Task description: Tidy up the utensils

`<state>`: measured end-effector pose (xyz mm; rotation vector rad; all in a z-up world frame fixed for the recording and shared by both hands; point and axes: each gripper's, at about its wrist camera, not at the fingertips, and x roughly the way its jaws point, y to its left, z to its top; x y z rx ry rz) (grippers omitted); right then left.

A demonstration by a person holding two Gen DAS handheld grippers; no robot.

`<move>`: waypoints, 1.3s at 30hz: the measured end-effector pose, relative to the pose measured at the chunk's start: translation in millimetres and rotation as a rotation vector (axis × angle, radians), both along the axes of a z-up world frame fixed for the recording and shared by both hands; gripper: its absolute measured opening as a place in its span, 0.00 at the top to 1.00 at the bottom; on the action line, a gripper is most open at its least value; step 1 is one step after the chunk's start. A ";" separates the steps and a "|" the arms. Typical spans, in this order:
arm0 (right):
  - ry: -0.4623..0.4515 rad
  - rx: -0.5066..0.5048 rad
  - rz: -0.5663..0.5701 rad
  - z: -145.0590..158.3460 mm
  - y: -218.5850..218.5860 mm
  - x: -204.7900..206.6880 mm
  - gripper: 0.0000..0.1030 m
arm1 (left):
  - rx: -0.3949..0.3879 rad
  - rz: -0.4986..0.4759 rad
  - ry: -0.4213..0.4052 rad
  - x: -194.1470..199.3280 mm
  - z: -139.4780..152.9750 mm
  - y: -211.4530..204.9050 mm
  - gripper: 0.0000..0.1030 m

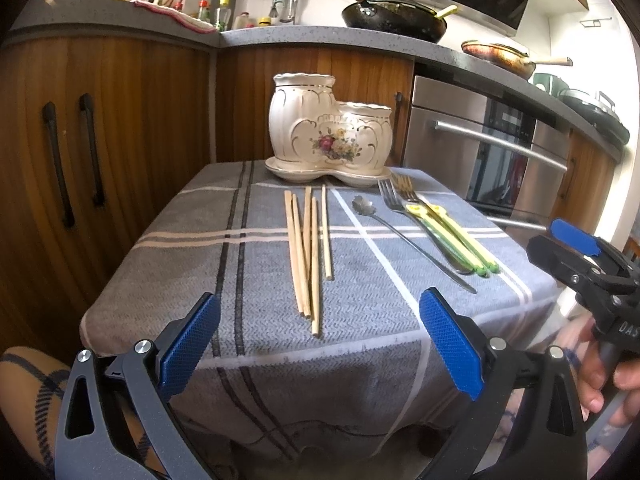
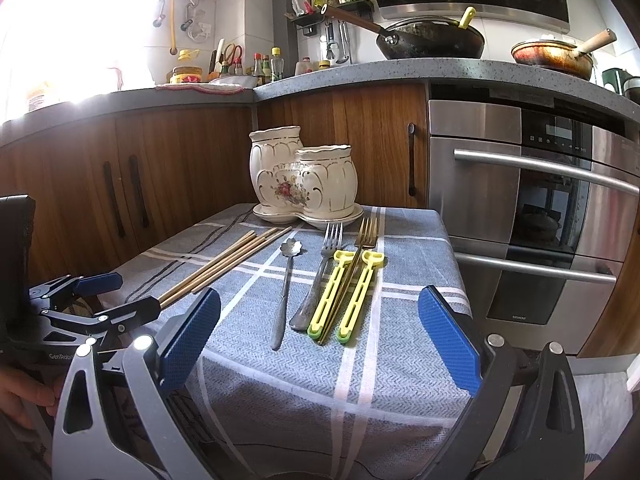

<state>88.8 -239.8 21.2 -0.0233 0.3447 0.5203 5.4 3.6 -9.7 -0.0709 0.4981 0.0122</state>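
Two hand-held grippers hover at the near edge of a small table draped in a grey-blue checked cloth [image 1: 192,264] in a wood-fronted kitchen. Both the left gripper [image 1: 320,344] and the right gripper [image 2: 320,340] have their blue-padded fingers spread wide, pinching nothing.

At the far end of the table stands a cream ceramic utensil holder [image 1: 330,128], a double pot with a painted floral spray and a matching saucer; its taller pot is on the left, the shorter on the right. Just in front of it, toward the left, lies a loose bundle of wooden chopsticks [image 1: 310,256], their tips pointing at the holder. To their right, apart from them, rests a metal spoon [image 1: 404,236] with a flower-shaped bowl. Beside that lie a silver fork [image 2: 320,272] and a gold-coloured fork [image 2: 366,232], tines toward the holder, lying among two yellow-green plastic utensils [image 2: 348,296] with handles toward the camera. All the utensils lie flat on the cloth, none in the pots.

Behind the table, a stainless built-in oven [image 2: 532,216] sits under a speckled grey countertop [image 2: 360,70] carrying a black wok [image 2: 432,42] and a rusty frying pan [image 2: 554,58].
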 end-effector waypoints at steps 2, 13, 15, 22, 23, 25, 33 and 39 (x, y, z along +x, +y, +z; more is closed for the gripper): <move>0.001 0.000 -0.001 -0.1 0.2 0.7 0.05 | 0.000 0.000 0.002 0.0 0.1 0.2 0.04; 0.046 0.009 -0.029 -2.2 -0.9 5.7 0.05 | -0.005 0.014 0.014 1.8 0.3 2.3 0.04; 0.049 0.008 -0.031 -1.7 -1.2 6.3 0.05 | -0.006 0.017 0.026 4.4 0.7 4.0 0.04; 0.060 0.011 -0.031 -1.8 -1.6 7.8 0.05 | -0.015 0.019 0.055 12.6 1.8 9.0 0.04; 0.061 0.010 -0.033 -1.8 -1.5 8.2 0.05 | -0.014 0.019 0.059 13.7 2.1 9.2 0.04; 0.066 0.009 -0.034 -1.6 -1.3 9.5 0.05 | -0.011 0.018 0.062 16.2 3.8 9.8 0.04; 0.095 0.012 -0.018 -0.1 -1.8 12.8 0.05 | -0.014 0.012 0.066 22.0 9.8 12.1 0.04; 0.115 0.017 -0.019 1.0 -3.1 16.4 0.05 | -0.001 0.008 0.064 26.9 13.4 12.8 0.04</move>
